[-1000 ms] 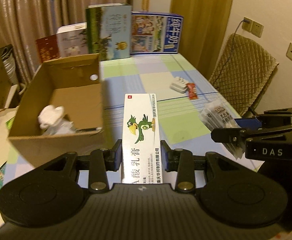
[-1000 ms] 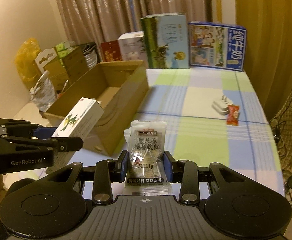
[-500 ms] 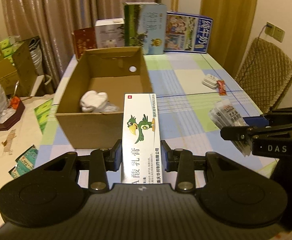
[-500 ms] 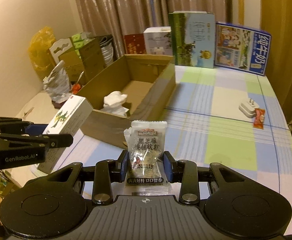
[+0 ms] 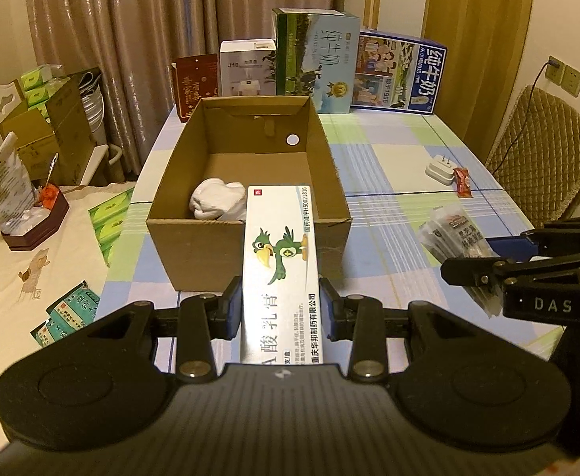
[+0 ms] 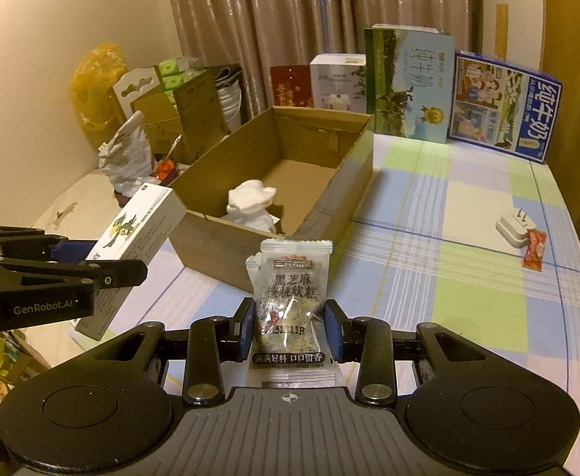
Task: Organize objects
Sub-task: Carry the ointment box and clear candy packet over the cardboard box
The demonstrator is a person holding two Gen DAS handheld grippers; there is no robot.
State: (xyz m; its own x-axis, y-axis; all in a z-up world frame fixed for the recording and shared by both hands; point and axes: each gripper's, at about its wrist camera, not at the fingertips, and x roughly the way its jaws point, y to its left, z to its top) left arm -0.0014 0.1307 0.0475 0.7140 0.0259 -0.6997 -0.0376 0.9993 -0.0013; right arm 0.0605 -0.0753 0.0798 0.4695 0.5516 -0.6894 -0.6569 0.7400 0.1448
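left gripper (image 5: 280, 303) pinching the ointment box (image 5: 280, 261), hanging just short of the cardboard box (image 5: 250, 246) | right gripper (image 6: 290, 327) clamped on the snack packets (image 6: 290, 297), looks like two, hard to tell | tip: clear the near wall first, drop beside the white bundle (image 5: 218, 200), one hand at a time
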